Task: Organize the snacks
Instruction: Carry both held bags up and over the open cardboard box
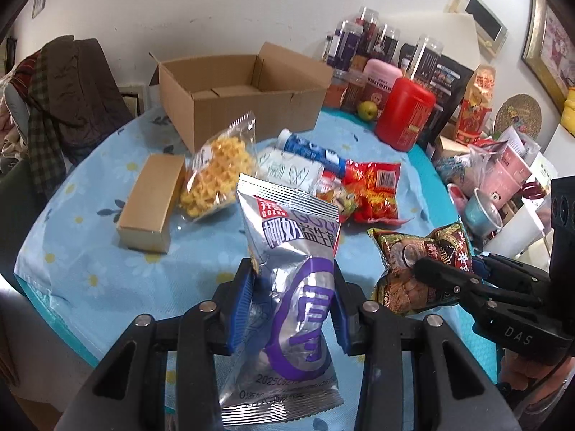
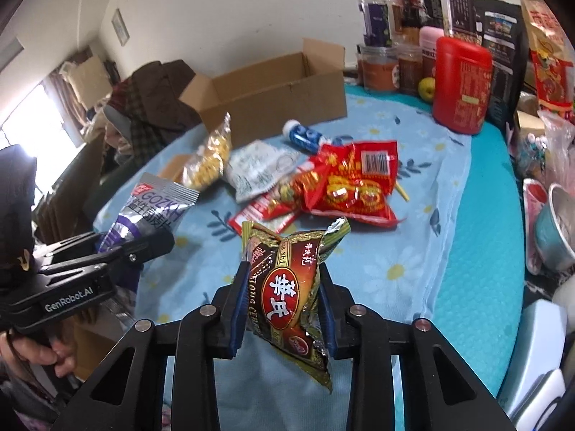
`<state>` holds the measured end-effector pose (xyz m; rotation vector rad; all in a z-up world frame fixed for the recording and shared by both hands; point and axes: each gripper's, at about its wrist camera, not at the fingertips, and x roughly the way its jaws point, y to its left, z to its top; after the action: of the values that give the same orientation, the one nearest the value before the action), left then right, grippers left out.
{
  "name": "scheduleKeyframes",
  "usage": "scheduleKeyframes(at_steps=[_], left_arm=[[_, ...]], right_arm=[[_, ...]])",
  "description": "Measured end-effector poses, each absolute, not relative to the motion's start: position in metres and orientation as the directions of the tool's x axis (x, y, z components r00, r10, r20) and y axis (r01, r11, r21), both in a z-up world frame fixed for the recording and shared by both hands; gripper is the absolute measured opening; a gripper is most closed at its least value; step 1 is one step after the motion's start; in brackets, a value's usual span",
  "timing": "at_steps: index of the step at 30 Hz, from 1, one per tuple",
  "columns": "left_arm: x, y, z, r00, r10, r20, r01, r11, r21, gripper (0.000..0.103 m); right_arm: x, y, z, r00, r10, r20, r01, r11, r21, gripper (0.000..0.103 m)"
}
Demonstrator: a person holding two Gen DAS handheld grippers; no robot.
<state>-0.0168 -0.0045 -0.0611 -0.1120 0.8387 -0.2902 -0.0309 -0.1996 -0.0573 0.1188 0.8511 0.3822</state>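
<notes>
Above table (image 1: 90,269) edge: L gripper (image 1: 293,287) pinches silver pouch (image 1: 291,287), R gripper (image 2: 284,287) brown packet (image 2: 287,287).

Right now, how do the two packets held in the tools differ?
The silver foil packet with purple lettering sits in the left tool; the dark red and gold snack packet sits in the right tool. The silver packet looks taller and flatter; the red and gold one is shorter, puffier and crumpled at its top. Both are sealed, clamped between blue pads, and lifted above the blue floral tablecloth.
</notes>
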Motion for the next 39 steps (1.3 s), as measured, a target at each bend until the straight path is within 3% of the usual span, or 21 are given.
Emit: scheduleKeyframes(at_steps=[18, 39], left_arm=[[0.02, 0.003, -0.006, 0.714, -0.286, -0.639, 0.208, 0.958, -0.196, 0.039], [0.147, 0.011, 0.058, 0.781, -0.259, -0.568, 0.232, 0.965, -0.122, 0.039]], right_arm=[[0.003, -0.187, 0.013, 0.654, 0.444, -0.612, -0.389, 0.892, 0.231, 0.033], [0.124, -0.165, 0.081, 0.724, 0.468, -0.507, -0.446, 0.878, 0.174, 0.033]])
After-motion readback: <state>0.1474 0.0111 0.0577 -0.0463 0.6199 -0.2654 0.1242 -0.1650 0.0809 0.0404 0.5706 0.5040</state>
